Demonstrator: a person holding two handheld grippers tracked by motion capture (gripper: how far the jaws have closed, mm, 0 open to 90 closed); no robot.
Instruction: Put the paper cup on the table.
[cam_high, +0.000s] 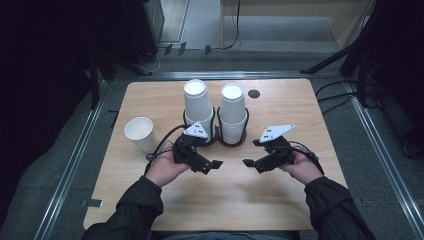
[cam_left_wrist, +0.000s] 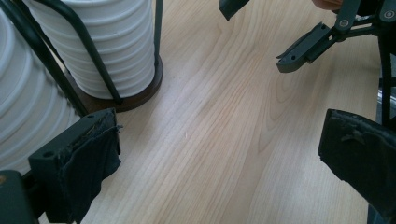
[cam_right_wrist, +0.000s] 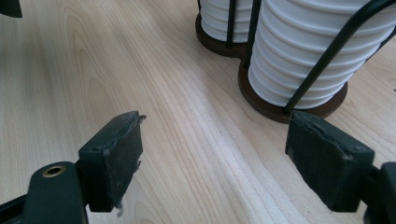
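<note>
Paper cups (cam_high: 232, 112) stand stacked upside down in two wire holders at the table's (cam_high: 280, 200) far middle, one single cup (cam_high: 140, 132) upright at left; left gripper (cam_high: 212, 166) and right gripper (cam_high: 250, 164) both gape empty, nothing handled yet.

Matt pale wood-grain table (cam_high: 280, 200)

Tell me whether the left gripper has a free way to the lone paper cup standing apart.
Probably yes. The lone cup stands by itself left of the left gripper, whose jaws are open and empty; bare table lies between them.
</note>
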